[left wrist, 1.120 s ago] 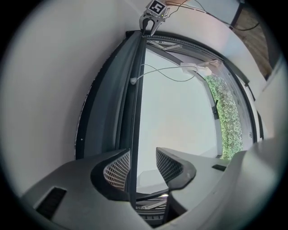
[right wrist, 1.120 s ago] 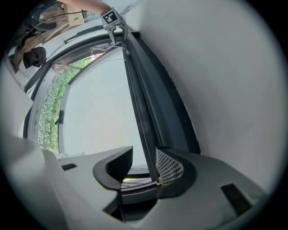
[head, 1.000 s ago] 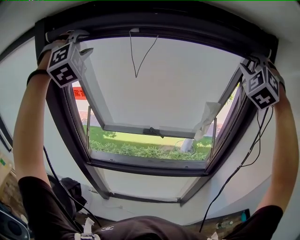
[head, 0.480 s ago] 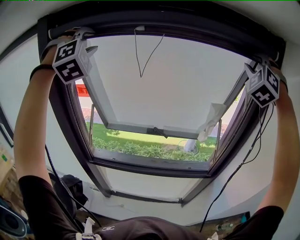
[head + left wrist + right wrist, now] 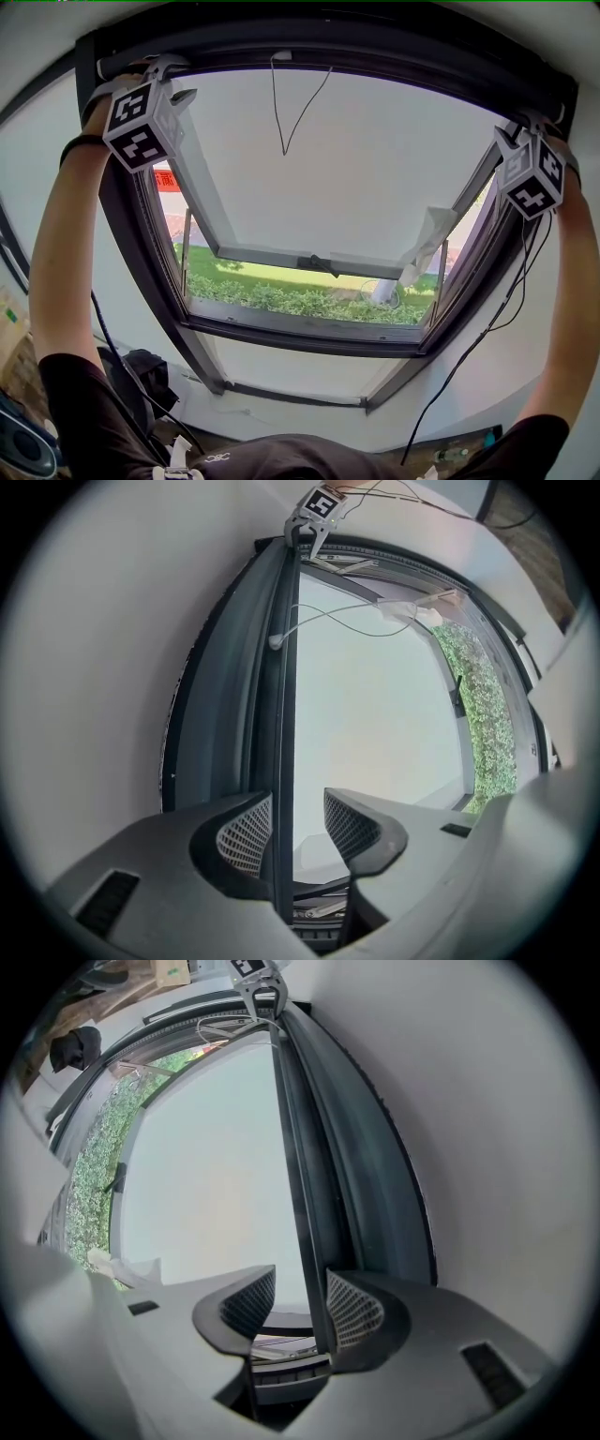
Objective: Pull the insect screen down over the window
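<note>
The insect screen's dark pull bar sits rolled up along the top of the window frame, and a thin pull cord hangs from its middle. My left gripper reaches the bar's left end. In the left gripper view the bar runs between the jaws of the left gripper, against the left pad, and the jaws are closing with a gap at the right pad. My right gripper is at the bar's right end. There the bar lies against the right pad of the right gripper, with the left pad apart.
The glass sash is tilted outward with a handle on its lower rail. Green hedge shows below it. White wrap hangs at the sash's right corner. A black cable trails from the right gripper. A dark bag lies below.
Both grippers have stayed up at the bar's two ends. The left gripper has edged slightly right along the bar, and the view has shifted a little.
</note>
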`<control>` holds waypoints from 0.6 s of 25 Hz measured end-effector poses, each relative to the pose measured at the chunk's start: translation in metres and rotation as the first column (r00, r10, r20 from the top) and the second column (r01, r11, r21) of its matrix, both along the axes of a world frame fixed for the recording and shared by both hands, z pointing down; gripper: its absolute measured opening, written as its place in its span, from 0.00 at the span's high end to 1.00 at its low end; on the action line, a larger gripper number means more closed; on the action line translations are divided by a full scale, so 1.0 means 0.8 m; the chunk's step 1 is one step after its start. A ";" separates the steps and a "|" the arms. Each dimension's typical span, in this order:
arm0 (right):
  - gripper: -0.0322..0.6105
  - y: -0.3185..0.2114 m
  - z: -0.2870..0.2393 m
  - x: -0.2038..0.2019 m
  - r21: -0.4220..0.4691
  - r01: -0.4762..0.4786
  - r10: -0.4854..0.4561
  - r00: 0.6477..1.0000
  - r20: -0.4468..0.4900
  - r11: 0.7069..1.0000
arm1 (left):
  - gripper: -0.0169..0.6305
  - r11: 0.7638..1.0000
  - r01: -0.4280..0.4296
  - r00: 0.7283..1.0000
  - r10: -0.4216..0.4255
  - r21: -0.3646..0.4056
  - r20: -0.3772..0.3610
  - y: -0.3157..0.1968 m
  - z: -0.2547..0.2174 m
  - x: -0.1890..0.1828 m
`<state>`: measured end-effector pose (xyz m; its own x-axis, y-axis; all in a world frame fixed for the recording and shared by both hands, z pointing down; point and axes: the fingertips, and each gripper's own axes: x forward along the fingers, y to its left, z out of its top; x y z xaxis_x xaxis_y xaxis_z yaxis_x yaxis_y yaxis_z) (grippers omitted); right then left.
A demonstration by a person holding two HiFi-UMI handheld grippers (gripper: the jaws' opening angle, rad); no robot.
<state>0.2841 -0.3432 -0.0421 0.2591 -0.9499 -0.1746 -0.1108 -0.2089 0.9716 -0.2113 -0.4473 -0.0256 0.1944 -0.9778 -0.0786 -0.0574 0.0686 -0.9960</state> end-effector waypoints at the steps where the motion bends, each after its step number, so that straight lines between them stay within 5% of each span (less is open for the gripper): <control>1: 0.67 0.000 0.000 0.000 0.000 -0.003 0.003 1.000 -0.002 1.000 | 0.68 1.000 0.005 1.000 -0.005 0.004 0.008 -0.001 0.001 -0.001; 15: 0.67 -0.001 0.003 0.001 -0.001 -0.043 0.043 0.998 -0.036 0.999 | 0.70 1.000 0.017 1.000 -0.017 0.007 -0.001 -0.003 -0.001 0.000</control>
<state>0.2851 -0.3439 -0.0395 0.2934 -0.9383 -0.1831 -0.0672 -0.2113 0.9751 -0.2110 -0.4494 -0.0267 0.1773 -0.9804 -0.0859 -0.0573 0.0769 -0.9954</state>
